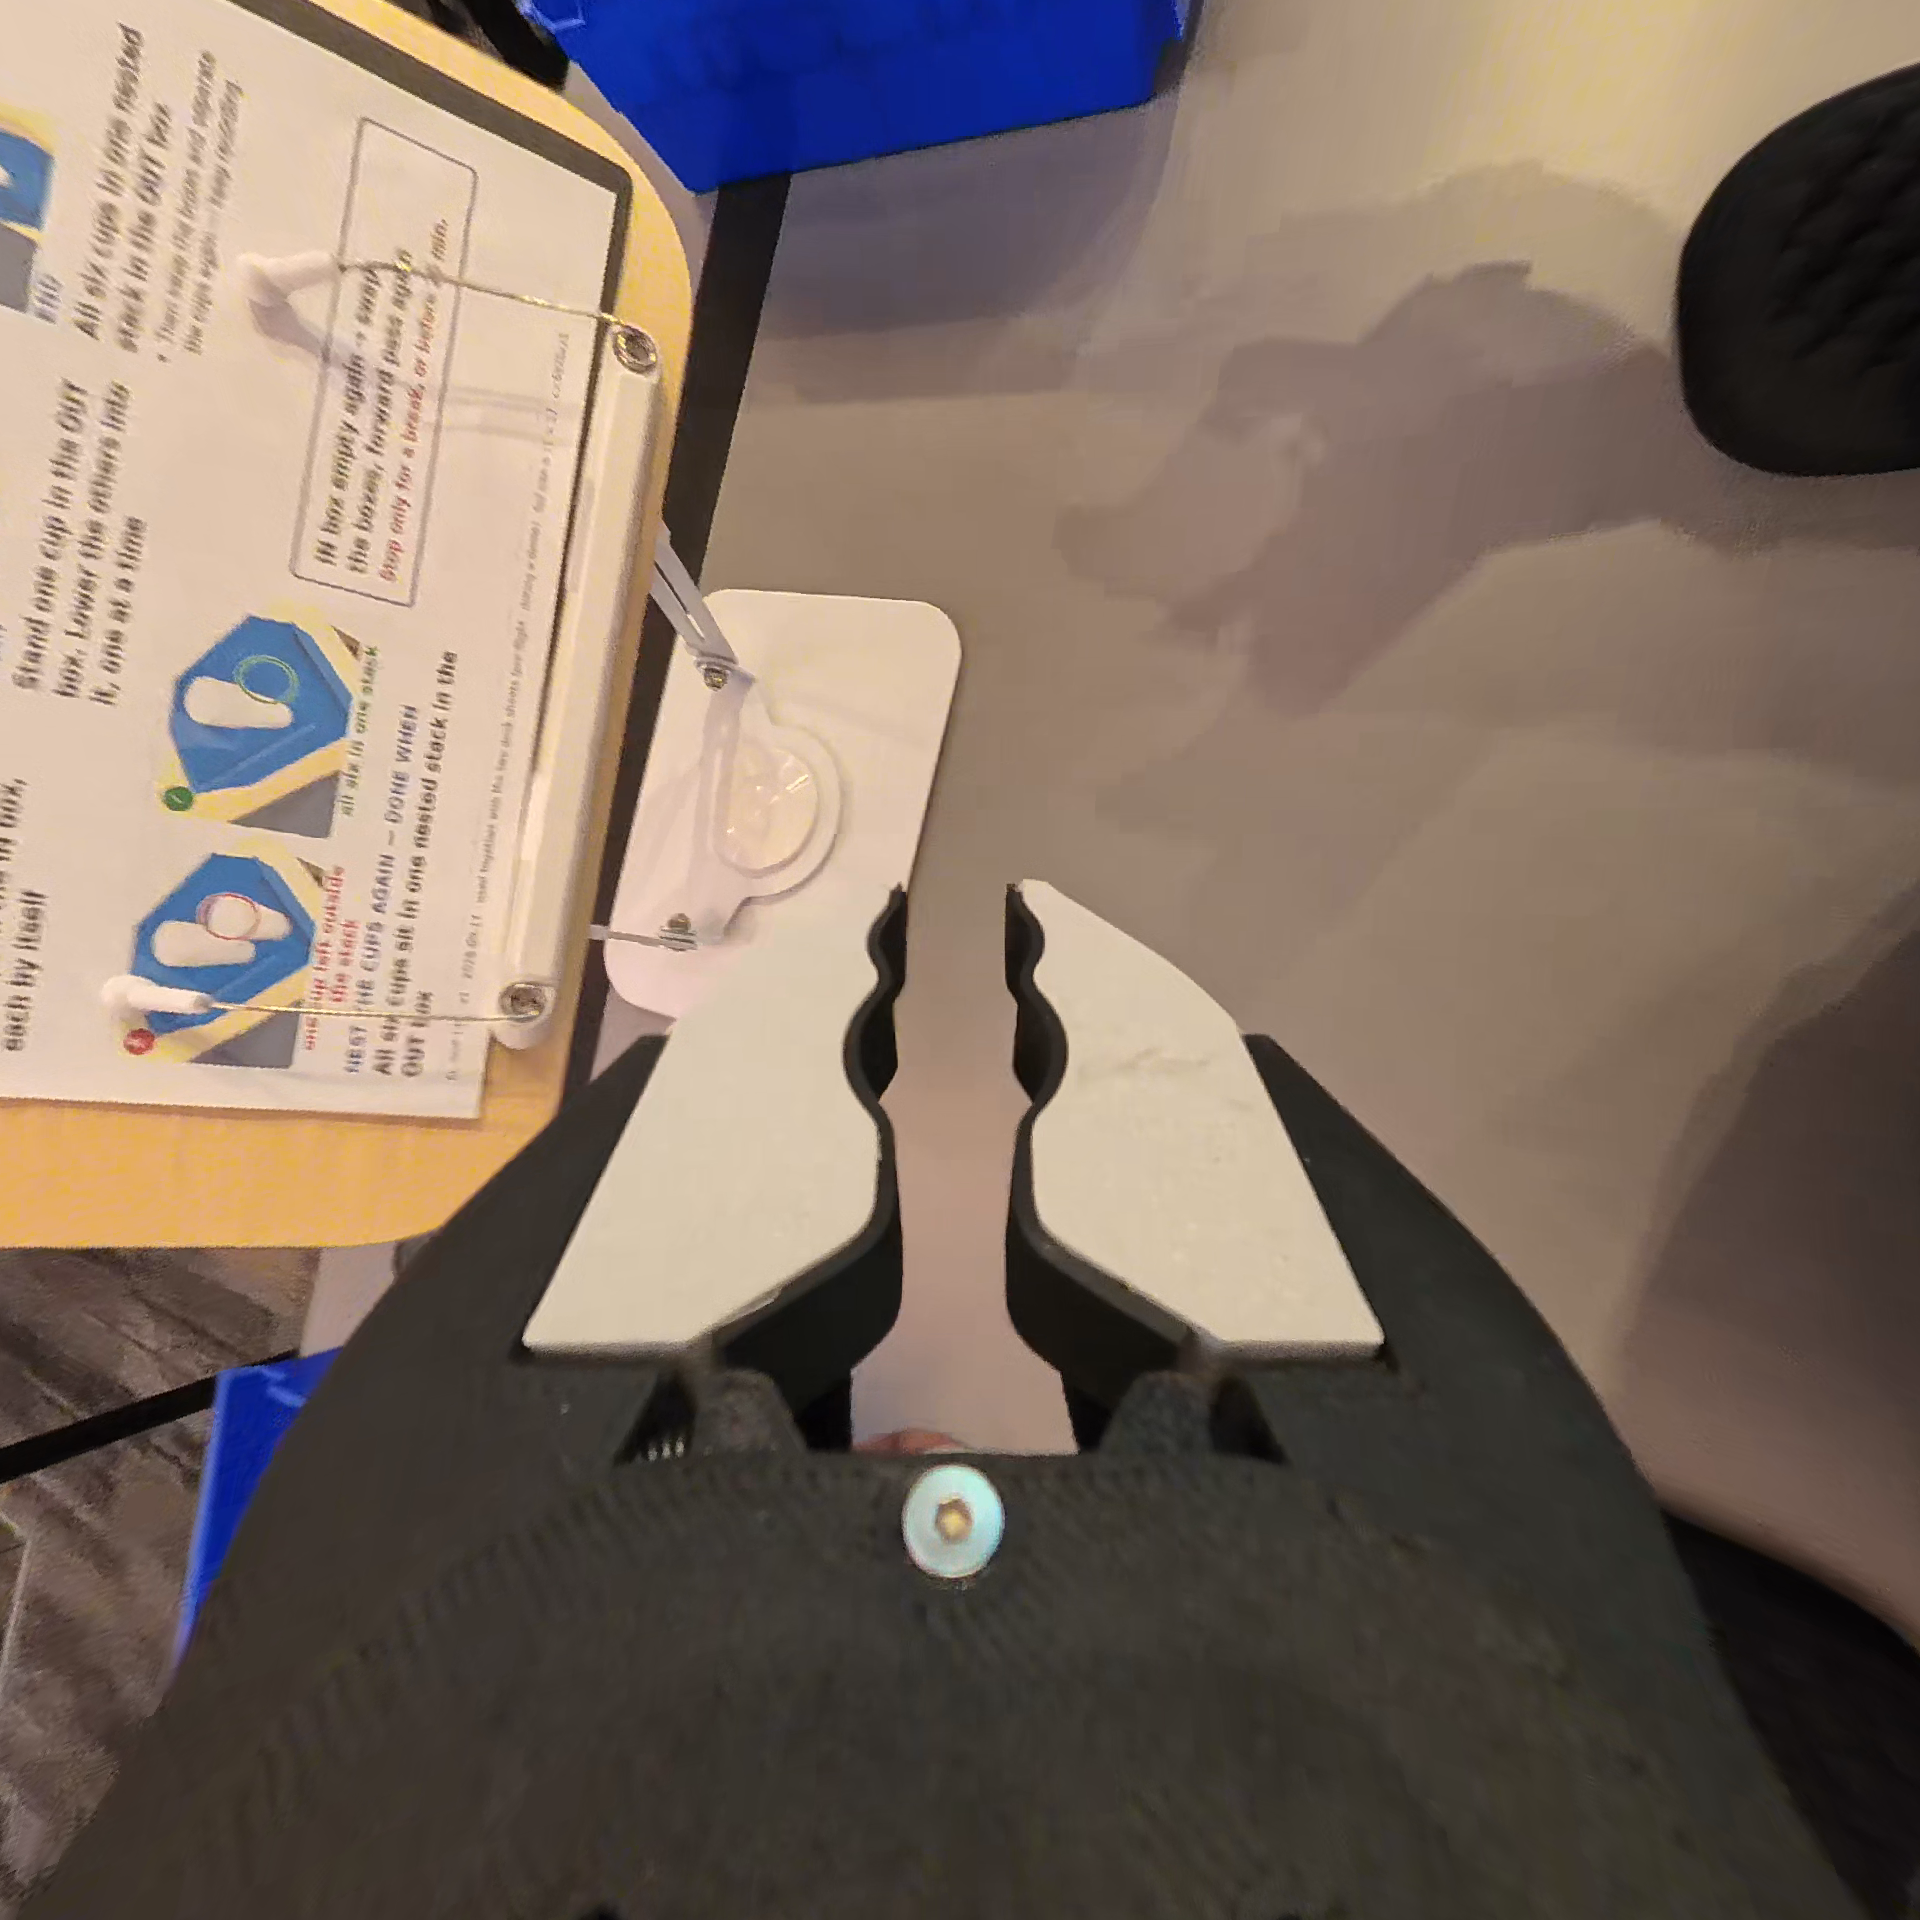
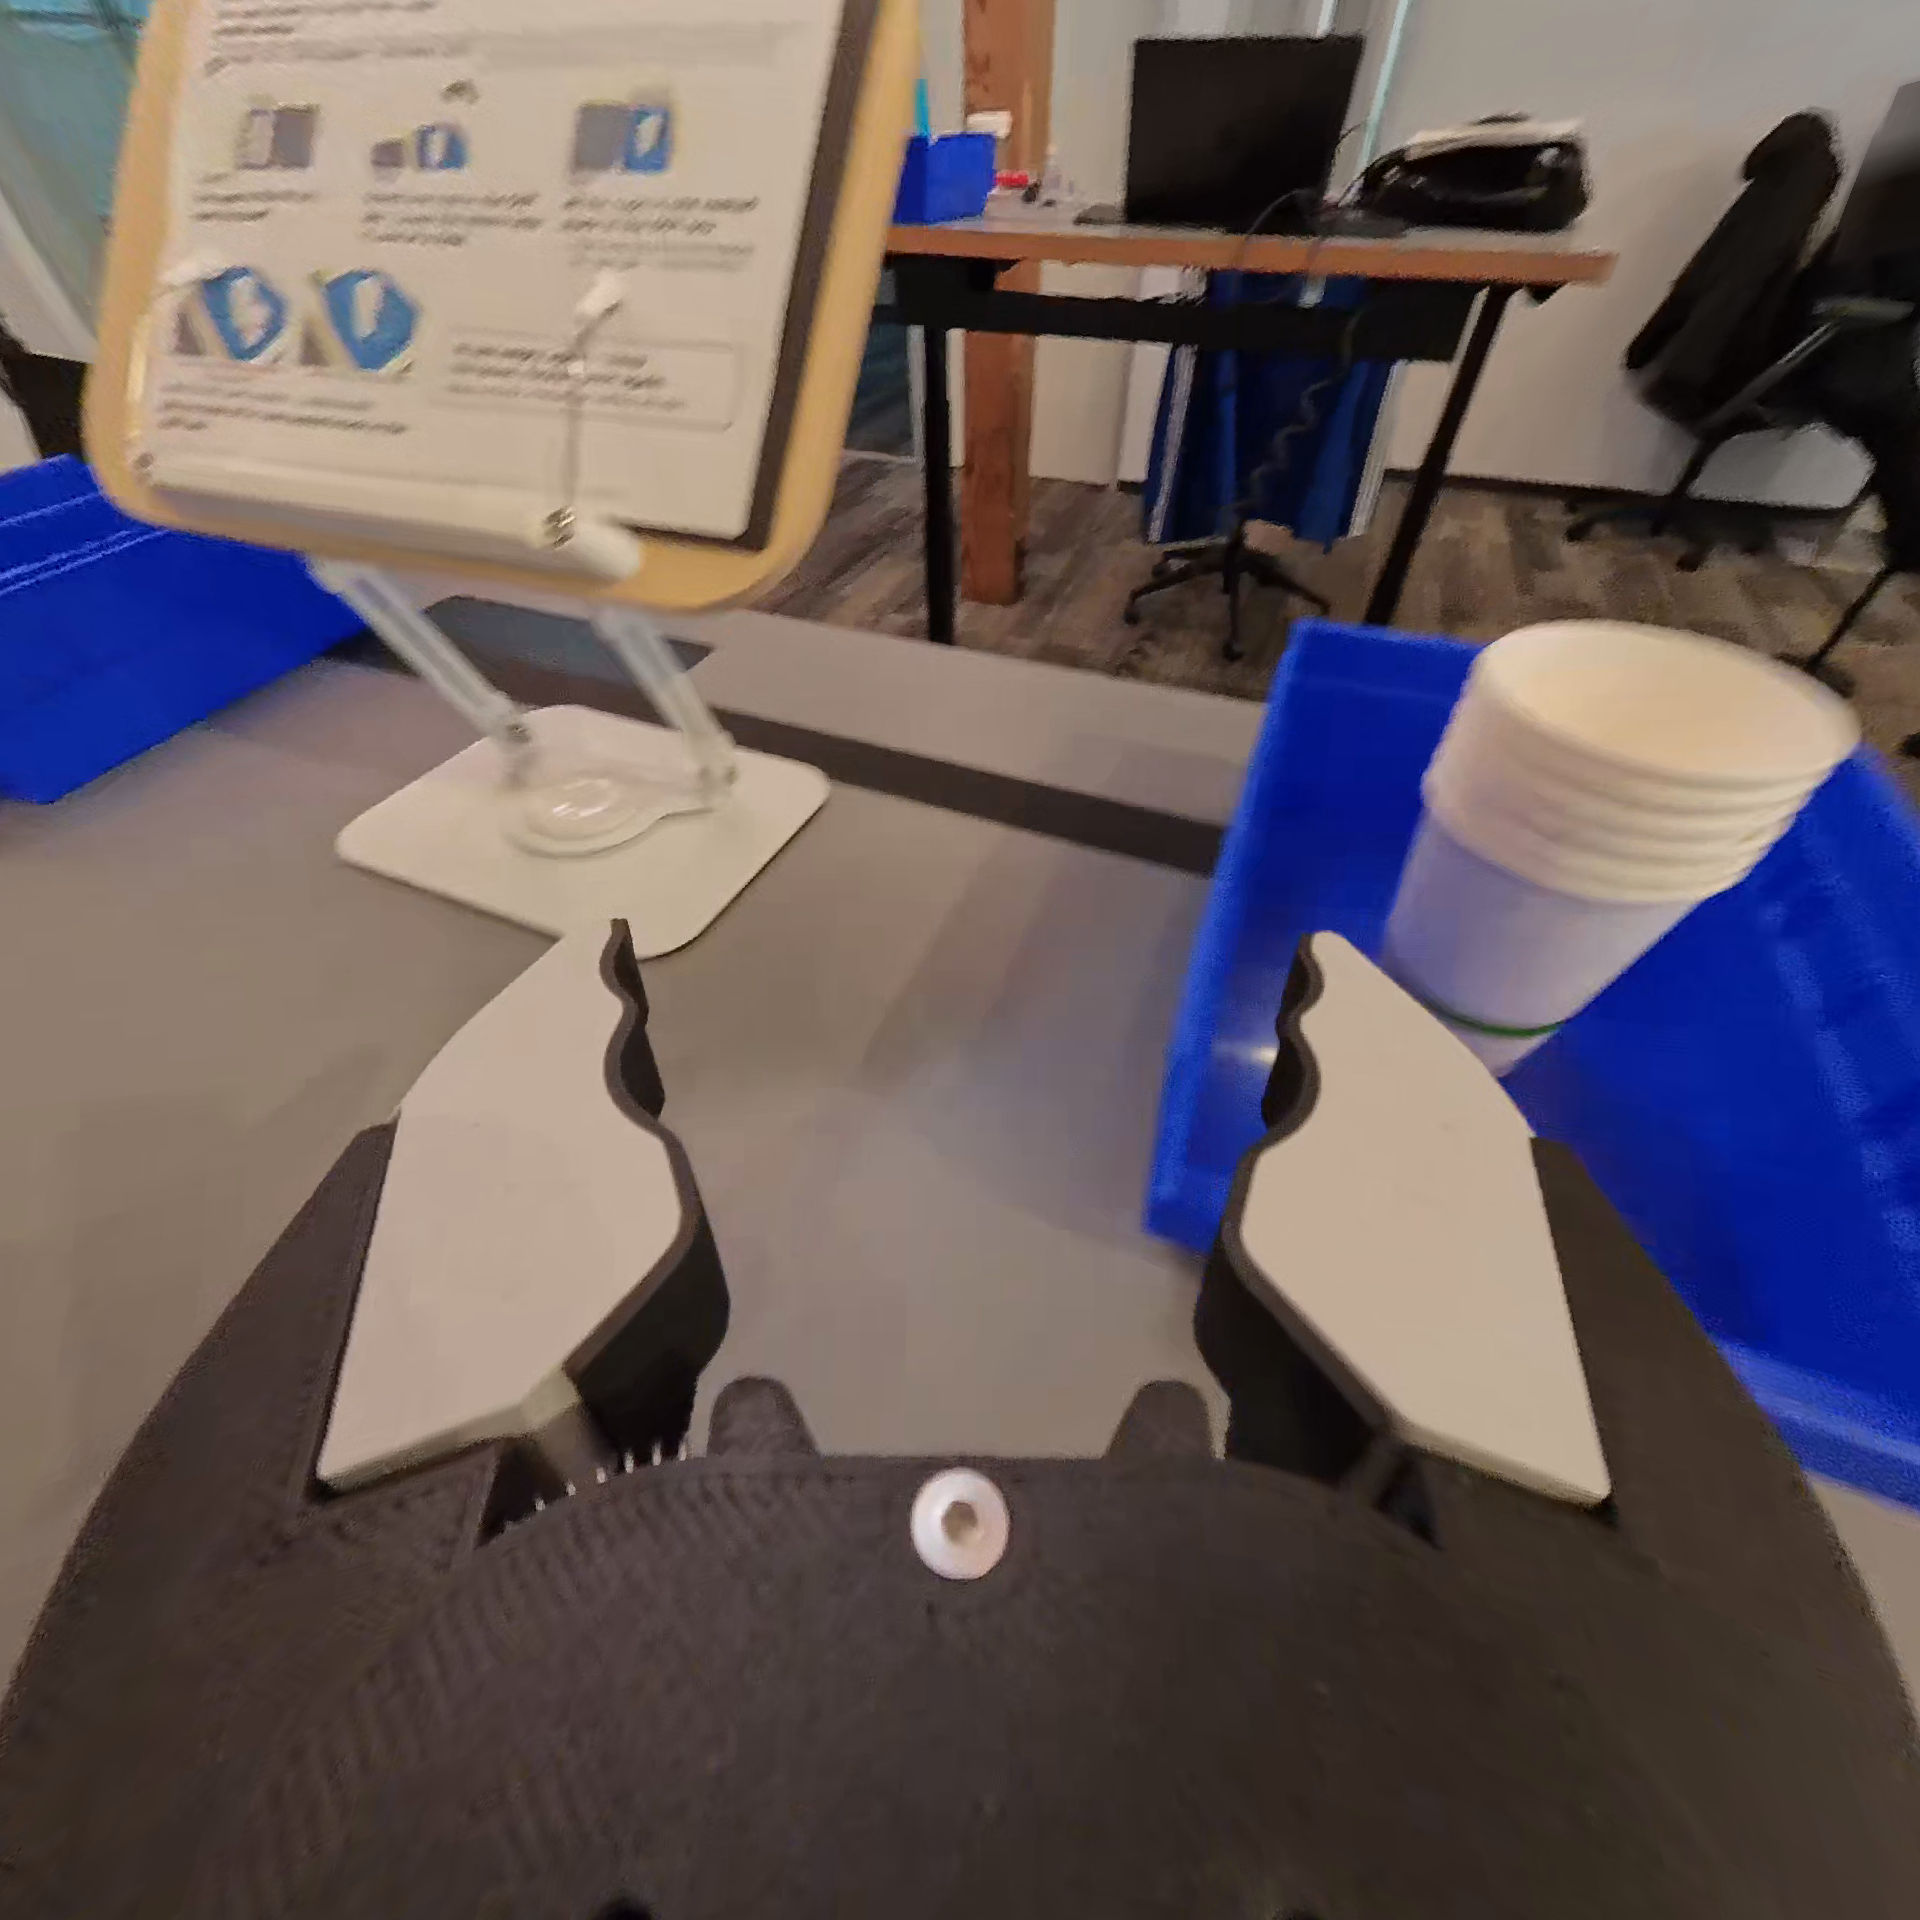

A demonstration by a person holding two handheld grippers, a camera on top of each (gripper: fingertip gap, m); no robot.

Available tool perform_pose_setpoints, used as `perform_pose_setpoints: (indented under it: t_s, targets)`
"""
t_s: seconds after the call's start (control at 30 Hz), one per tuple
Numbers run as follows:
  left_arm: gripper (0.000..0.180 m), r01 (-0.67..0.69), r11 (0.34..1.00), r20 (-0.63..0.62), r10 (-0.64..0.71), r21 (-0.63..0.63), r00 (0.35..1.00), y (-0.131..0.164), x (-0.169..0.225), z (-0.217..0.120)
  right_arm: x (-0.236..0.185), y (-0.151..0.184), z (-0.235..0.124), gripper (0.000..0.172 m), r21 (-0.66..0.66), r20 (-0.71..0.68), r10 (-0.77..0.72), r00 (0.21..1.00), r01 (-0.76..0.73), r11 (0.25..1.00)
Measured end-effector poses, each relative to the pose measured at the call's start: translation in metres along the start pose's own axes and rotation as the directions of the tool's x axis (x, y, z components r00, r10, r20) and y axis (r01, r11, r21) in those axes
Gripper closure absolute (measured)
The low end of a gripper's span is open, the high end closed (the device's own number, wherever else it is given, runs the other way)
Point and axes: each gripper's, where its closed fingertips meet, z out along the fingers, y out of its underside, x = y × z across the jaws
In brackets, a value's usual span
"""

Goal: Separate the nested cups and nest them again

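Right gripper [image 2: 956, 977] is spread wide w/ nothing grasped; left gripper [image 1: 956, 904] is slightly parted, also bare, over the grey worktop [image 1: 1351, 727]. Nested cups [image 2: 1600, 821] are seen undivided in the blue bin [image 2: 1299, 935], far right. Separation judged not yet begun; re-nesting remains.

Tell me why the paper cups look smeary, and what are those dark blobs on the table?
Right wrist view: the stack of cups and blue bin are motion-blurred and bent by the wide-angle lens. Left wrist view: the blobs are soft shadows on the grey table; the gripper's own fingers look sharper.
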Motion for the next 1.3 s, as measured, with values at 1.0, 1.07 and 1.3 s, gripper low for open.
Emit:
perform_pose_setpoints:
  t_s: [1.0, 1.07, 1.3]
  targets:
    - [0.127, -0.064, 0.983, -0.178, 0.095, 0.171, 0.979, -0.095, 0.078, 0.042, -0.115, 0.093, -0.002, 0.055, -0.038, 0.064, -0.284, 0.957, 0.287, 0.957]
    - [0.122, -0.076, 0.980, -0.194, 0.111, 0.184, 0.975, -0.108, 0.082, 0.050, -0.116, 0.094, -0.002, 0.055, -0.039, 0.059, -0.302, 0.951, 0.305, 0.952]
    - [0.109, -0.121, 0.963, -0.264, 0.184, 0.239, 0.947, -0.155, 0.105, 0.075, -0.117, 0.095, -0.001, 0.054, -0.040, 0.052, -0.334, 0.941, 0.336, 0.941]
